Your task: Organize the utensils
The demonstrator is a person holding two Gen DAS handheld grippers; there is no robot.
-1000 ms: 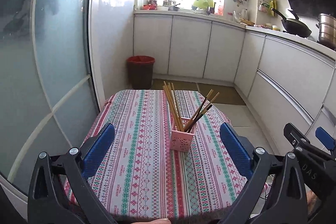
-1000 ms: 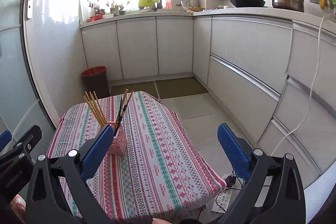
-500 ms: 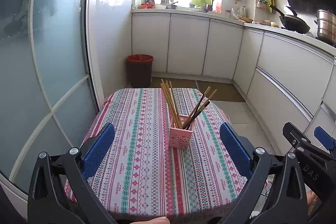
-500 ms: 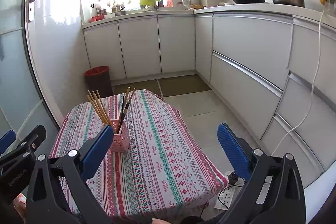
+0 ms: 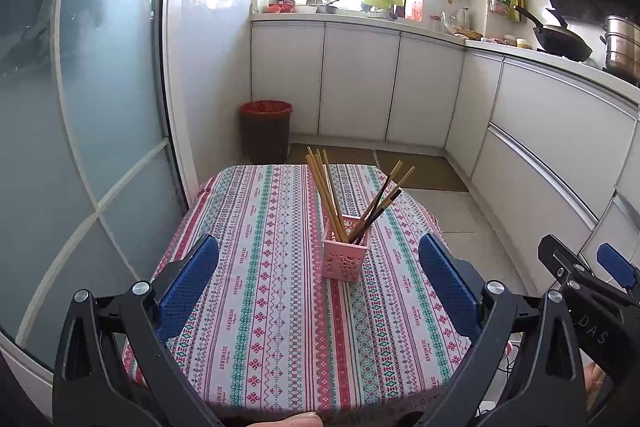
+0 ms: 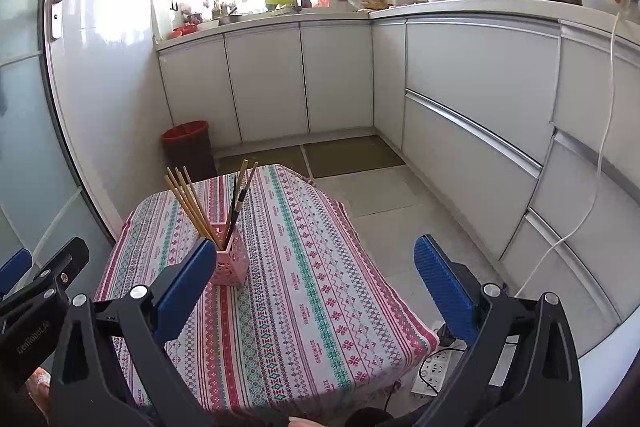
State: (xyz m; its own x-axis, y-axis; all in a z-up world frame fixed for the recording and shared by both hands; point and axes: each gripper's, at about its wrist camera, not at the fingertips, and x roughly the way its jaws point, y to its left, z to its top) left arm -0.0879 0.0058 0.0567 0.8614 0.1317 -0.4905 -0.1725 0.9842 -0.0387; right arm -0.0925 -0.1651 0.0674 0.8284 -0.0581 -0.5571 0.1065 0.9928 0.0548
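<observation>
Left claw (image 5: 318, 275): black frame, silver screws, blue textured pads. Right claw (image 6: 314, 275) identical (white lettering on its side).

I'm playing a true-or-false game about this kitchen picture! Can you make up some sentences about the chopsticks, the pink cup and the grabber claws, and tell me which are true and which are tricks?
1. The chopsticks stand inside the pink holder. True.
2. The left gripper is squeezing a chopstick. False: its jaws are wide open and hold nothing.
3. The pink holder stands on the striped tablecloth. True.
4. The right gripper is shut. False: its jaws are spread wide apart and empty.
5. The red bin sits on the table. False: it stands on the floor beyond the table, by the white cabinets.
6. Some chopsticks are light and some are dark. True.
</observation>
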